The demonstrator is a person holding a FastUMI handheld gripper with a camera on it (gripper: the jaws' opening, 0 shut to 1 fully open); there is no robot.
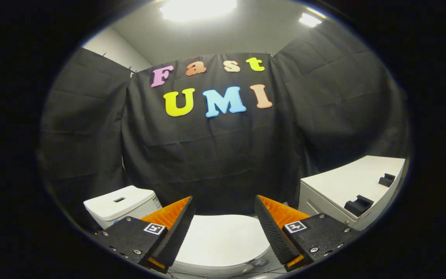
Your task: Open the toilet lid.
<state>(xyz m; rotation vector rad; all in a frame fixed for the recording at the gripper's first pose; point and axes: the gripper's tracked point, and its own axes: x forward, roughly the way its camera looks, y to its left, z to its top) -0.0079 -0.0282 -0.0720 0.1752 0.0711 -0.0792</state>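
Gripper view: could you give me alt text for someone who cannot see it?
An open two-finger gripper hangs above a closed white toilet lid, holding nothing. A white tank stands to one side, a white cabinet to the other, against black cloth.

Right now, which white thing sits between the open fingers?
The closed toilet lid, below the open gripper; the tank and cabinet lie outside them.
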